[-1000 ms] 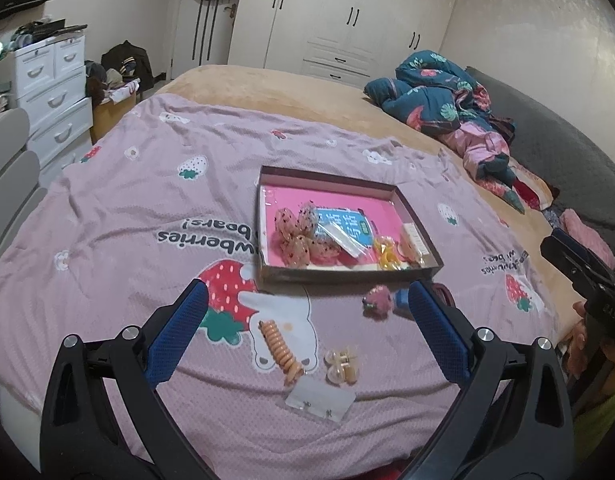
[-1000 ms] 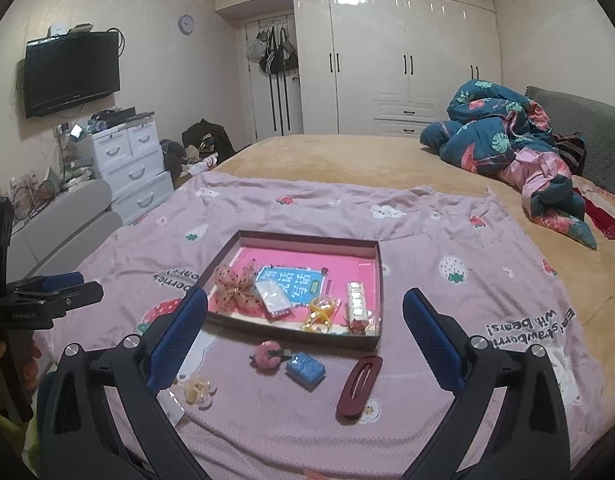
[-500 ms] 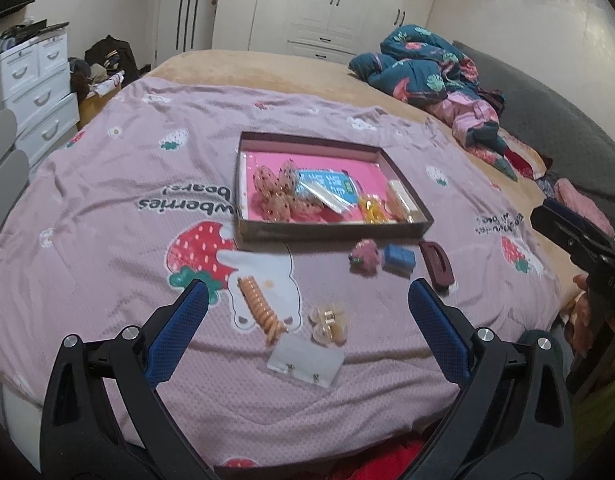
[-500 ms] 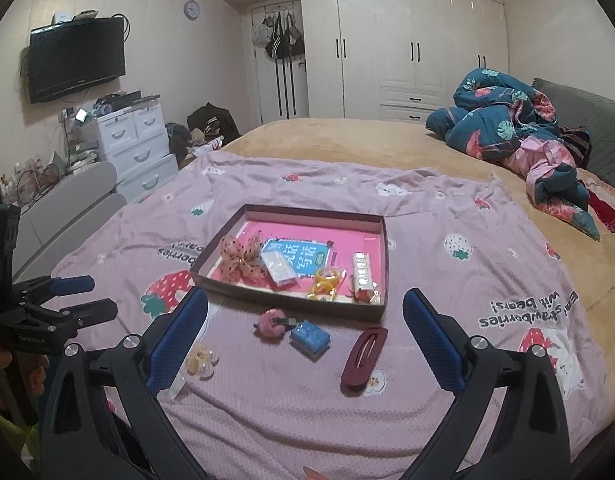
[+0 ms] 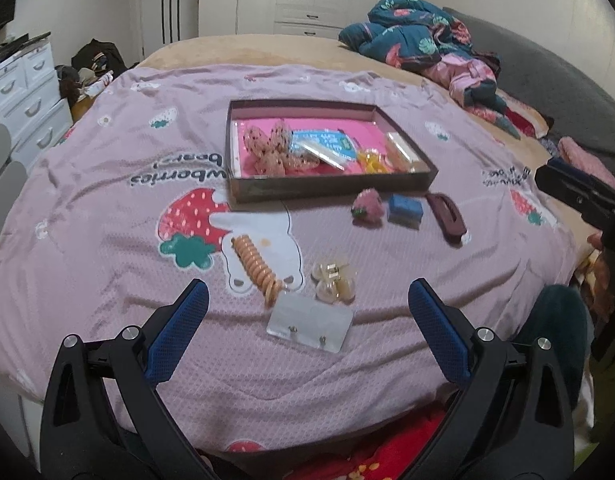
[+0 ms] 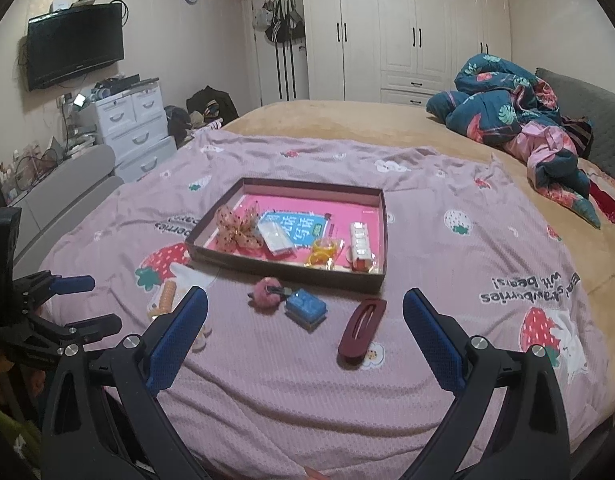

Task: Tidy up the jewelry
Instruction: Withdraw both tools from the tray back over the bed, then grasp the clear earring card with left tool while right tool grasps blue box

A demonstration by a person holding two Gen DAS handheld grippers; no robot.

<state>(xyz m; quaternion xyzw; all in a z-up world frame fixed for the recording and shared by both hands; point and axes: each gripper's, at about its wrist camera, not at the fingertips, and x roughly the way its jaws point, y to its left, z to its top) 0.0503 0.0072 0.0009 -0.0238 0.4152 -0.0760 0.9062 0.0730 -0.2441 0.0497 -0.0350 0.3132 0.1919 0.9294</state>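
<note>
A brown tray (image 5: pixel 327 192) (image 6: pixel 285 270) with a pink floor sits on the pink bedspread and holds a dotted bow (image 6: pixel 237 228), packets and small clips. Loose in front of it lie an orange spiral hair tie (image 5: pixel 257 268), clear hair clips (image 5: pixel 333 282), a clear earring card (image 5: pixel 309 324), a pink pompom clip (image 6: pixel 267 294), a blue box (image 6: pixel 306 307) and a maroon hair clip (image 6: pixel 362 327). My left gripper (image 5: pixel 307 308) is open and empty over the earring card. My right gripper (image 6: pixel 305 318) is open and empty above the blue box.
A bundle of dark floral clothes (image 6: pixel 515 120) lies at the far right of the bed. White drawers (image 6: pixel 131 128) and a grey chair (image 6: pixel 67 200) stand left of the bed. Wardrobes (image 6: pixel 407 28) line the back wall.
Both grippers have dipped and moved closer to the bed, so the loose items sit nearer between the fingers. Both stay open. Nothing on the bed has moved.
</note>
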